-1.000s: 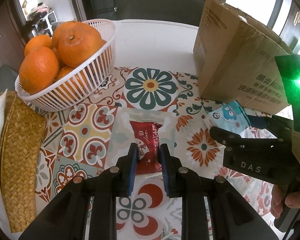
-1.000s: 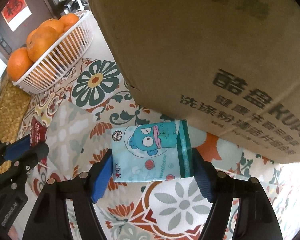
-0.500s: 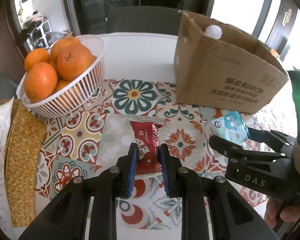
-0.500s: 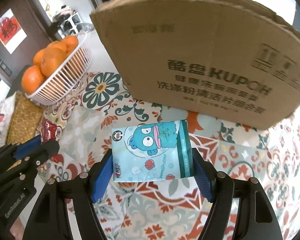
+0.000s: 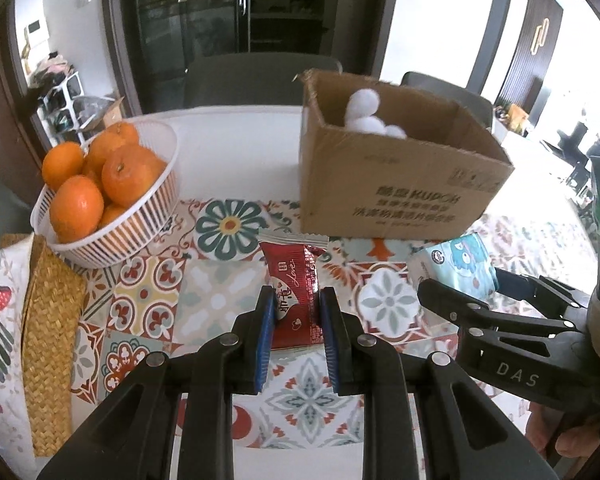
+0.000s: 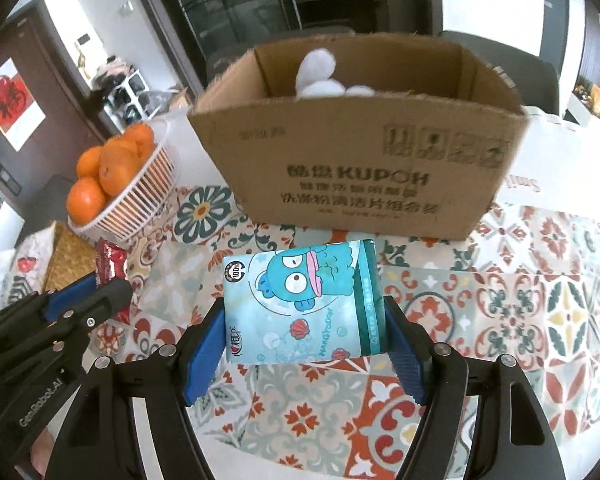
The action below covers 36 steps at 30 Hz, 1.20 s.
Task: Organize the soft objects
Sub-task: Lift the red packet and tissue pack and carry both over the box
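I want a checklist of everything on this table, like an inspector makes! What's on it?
Surface: patterned tile tablecloth over a white table.
Job's things: red snack packet gripped in the left tongs; blue cartoon tissue pack gripped in the right tongs; open cardboard box behind them with white fluffy balls inside.
Clutter: white basket piled with oranges, left of the box; woven straw mat at the left edge.
Grippers: both shut on their packs, side by side, in front of the box.
Cables: nothing seen.
Surroundings: dark chairs behind the table, dark glass cabinet, red wall decoration.
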{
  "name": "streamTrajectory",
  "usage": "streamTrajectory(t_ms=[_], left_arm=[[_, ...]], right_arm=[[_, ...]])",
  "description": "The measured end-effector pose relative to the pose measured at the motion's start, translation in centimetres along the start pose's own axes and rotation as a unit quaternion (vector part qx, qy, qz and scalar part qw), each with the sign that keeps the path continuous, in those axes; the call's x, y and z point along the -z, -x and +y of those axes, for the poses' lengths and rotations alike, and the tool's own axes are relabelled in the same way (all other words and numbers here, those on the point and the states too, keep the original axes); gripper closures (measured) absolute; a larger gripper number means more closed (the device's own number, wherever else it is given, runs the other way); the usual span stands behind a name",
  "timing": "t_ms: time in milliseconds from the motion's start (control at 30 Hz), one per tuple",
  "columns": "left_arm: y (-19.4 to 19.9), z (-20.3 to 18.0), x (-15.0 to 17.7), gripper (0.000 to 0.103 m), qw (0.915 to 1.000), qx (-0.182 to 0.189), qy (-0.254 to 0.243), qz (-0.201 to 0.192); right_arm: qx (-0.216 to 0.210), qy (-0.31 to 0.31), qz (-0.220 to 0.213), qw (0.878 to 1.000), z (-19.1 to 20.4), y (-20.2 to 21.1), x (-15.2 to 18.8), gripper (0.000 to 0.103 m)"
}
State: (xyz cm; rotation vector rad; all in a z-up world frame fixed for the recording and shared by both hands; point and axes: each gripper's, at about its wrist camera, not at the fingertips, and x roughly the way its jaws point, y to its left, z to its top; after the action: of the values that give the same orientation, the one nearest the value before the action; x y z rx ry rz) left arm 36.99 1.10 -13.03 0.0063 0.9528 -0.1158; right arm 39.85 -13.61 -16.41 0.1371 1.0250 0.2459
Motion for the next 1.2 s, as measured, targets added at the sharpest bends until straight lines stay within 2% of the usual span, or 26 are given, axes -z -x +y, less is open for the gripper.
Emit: streamTrajectory(t_ms=[433, 833, 1200], left_arm=[[4.2, -2.7, -2.2, 0.08, 0.9979, 0.023, -0.024, -0.055], [6.8, -5.1, -5.7, 0.08, 0.9936, 0.038, -0.042, -0.097], [6.7, -7.3, -9.6, 0.08, 0.9899, 0.057, -0.067, -0.111]], right_arm=[[0.008, -0.03, -0.077, 0.997, -1.2, 6.7, -0.6, 0.029], [0.006, -0.04, -0.132, 0.99, -2.5, 11.6, -2.7, 0.029], [0.014, -0.05, -0.153, 0.987, -4.6, 13.4, -5.7, 0.029]])
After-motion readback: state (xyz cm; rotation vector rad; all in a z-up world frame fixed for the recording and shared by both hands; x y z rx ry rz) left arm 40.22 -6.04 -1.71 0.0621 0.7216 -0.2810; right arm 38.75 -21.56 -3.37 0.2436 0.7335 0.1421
